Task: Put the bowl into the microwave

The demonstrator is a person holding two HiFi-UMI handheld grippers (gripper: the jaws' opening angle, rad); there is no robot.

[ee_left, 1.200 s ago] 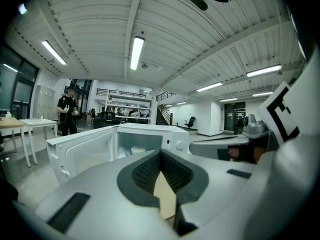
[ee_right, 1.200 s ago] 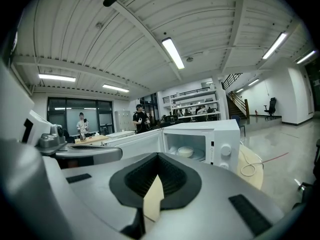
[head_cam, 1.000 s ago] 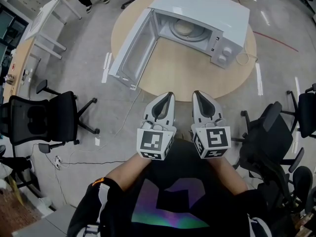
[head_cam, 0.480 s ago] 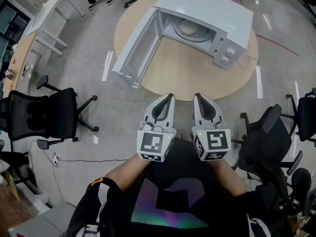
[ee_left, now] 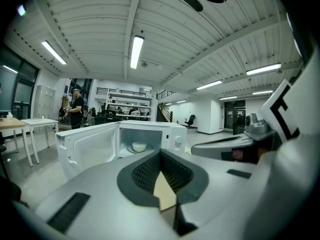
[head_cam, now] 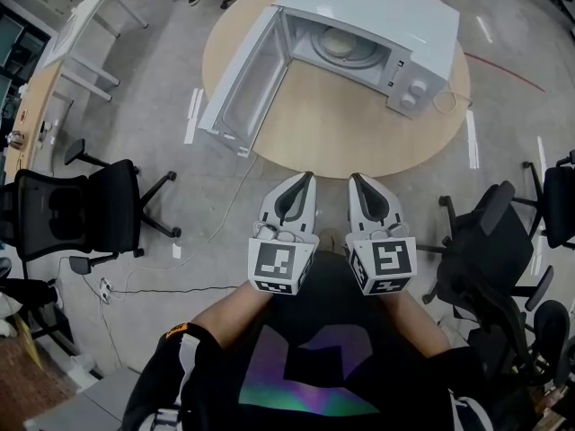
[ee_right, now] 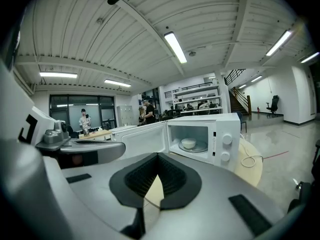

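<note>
- The left gripper (head_cam: 308,177) and the right gripper (head_cam: 353,178) are held side by side near the person's body, well short of the round tabletop (head_cam: 334,137).
- The left gripper's jaws are closed, their tips touching. Nothing is between them; only a sliver of tabletop shows through the gap behind the tips.
- The right gripper's jaws are likewise closed tip to tip and hold nothing.
- The white microwave (head_cam: 382,14) stands on the far half of the tabletop with its door (head_cam: 241,83) swung wide open to the left.
- The bowl (ee_right: 188,143), small and white, sits on the glass turntable inside the microwave cavity, well apart from both grippers. It also shows in the left gripper view.
- Two round knobs (head_cam: 410,100) are on the microwave's right front panel, and a white cord (head_cam: 445,106) lies on the tabletop just right of it.
- A black office chair (head_cam: 67,214) stands on the floor to the left, and more black chairs (head_cam: 485,250) to the right.
</note>
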